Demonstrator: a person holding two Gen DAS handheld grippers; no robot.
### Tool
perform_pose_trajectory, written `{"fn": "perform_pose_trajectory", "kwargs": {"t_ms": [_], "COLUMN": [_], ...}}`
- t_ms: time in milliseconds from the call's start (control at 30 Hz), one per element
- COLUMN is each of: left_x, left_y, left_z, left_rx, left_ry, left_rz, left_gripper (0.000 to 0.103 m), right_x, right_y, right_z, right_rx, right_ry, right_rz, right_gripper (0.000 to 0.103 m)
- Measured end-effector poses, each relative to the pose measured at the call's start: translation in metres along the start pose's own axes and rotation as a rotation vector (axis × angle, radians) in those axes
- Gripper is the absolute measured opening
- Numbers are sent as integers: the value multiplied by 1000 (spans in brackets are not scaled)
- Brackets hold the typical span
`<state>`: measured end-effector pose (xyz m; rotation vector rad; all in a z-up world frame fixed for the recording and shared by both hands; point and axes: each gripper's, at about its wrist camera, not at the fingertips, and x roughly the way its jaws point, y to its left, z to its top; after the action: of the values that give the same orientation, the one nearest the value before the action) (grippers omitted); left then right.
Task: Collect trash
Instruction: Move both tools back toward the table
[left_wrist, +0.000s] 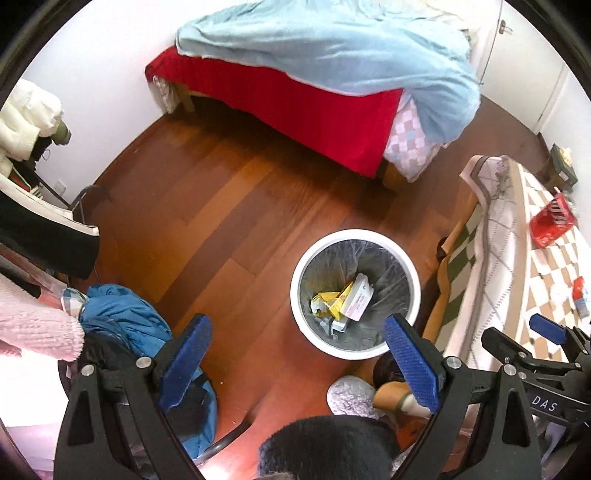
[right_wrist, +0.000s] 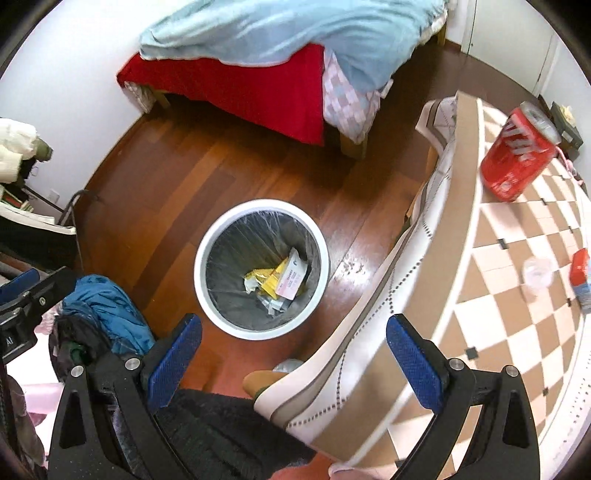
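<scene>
A white round trash bin (left_wrist: 408, 266) (right_wrist: 325, 254) with a grey liner stands on the wooden floor; yellow and white paper packaging (left_wrist: 345, 301) (right_wrist: 279, 280) lies in its bottom. My left gripper (left_wrist: 299, 360) hovers open above the bin's near side, holding nothing. My right gripper (right_wrist: 295, 363) is open too, over the table edge beside the bin. On the checkered table (right_wrist: 517, 332) lie a crushed red can (right_wrist: 517, 158) (left_wrist: 552, 221), a clear plastic cup (right_wrist: 537, 275) and a small red-and-blue packet (right_wrist: 581, 277) (left_wrist: 580, 295).
A bed (left_wrist: 295, 92) with a red sheet and light blue blanket fills the back. Blue and pink clothes (left_wrist: 122, 317) are piled at the left. A person's dark trouser leg (right_wrist: 229, 435) and grey slipper (left_wrist: 352, 395) stand close to the bin.
</scene>
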<state>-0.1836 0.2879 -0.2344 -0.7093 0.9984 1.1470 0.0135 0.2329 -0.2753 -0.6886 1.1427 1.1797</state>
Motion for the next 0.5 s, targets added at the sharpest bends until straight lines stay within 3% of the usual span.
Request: {"fn": "perform_pose_trajectory", "kwargs": {"t_ms": [300,500], "left_x": [-70,-95], "left_y": [-15,-50], "left_z": [-9,-13], "left_rx": [20,37], "left_ry": [-103,-142], "left_rz": [-26,-36], "left_gripper": [95,95], "right_x": [-82,-125], "right_y": [-7,-42], "right_z": [-19,-34], "right_rx": [18,114], "right_ry": [-121,-184], "right_rz": [63,106], "right_gripper": [101,101]}}
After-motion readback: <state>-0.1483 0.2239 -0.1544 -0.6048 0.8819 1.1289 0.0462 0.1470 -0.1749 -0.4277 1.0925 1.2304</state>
